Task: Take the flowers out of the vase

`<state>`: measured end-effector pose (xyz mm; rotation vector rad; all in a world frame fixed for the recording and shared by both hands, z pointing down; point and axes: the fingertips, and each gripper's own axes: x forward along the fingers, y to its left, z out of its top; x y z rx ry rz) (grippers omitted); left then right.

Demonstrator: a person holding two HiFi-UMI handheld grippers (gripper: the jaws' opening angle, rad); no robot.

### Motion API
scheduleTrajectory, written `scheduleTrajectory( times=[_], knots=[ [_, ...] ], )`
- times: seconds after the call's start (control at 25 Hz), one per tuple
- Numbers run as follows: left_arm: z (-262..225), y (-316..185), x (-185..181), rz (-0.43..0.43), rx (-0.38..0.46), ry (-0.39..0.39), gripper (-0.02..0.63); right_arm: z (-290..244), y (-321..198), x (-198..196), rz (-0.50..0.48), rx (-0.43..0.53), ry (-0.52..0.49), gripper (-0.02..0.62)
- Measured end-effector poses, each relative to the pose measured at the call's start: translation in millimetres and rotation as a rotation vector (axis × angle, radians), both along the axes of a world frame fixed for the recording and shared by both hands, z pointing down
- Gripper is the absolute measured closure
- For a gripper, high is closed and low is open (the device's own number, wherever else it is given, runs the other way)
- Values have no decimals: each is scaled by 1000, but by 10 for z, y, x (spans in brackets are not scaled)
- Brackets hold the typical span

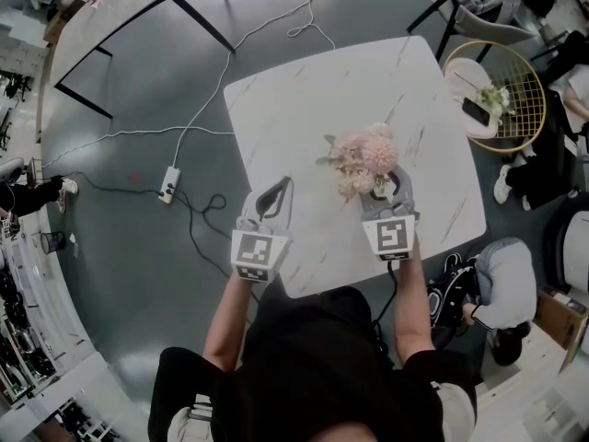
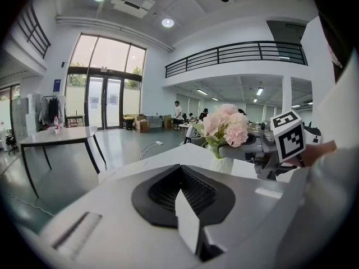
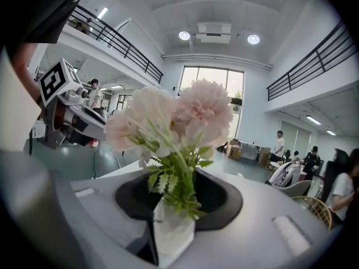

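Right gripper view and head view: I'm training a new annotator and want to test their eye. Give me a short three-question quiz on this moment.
1. Short answer: are the flowers in the vase or out of it?
2. What does the right gripper clasp? A. the blossoms B. the vase C. nothing
3. True or false: the left gripper has nothing between its jaws.
Key: 1. In the vase. 2. B. 3. True.
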<state>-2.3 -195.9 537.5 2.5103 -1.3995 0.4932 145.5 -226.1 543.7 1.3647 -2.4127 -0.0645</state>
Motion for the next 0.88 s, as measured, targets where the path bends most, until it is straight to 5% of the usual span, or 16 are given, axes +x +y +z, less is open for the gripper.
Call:
scheduleTrajectory(
  times=[0.88],
  knots=[
    [-78,49,-69,-8,10,9,600,-90,-5,25,32,16,1,488]
  ],
)
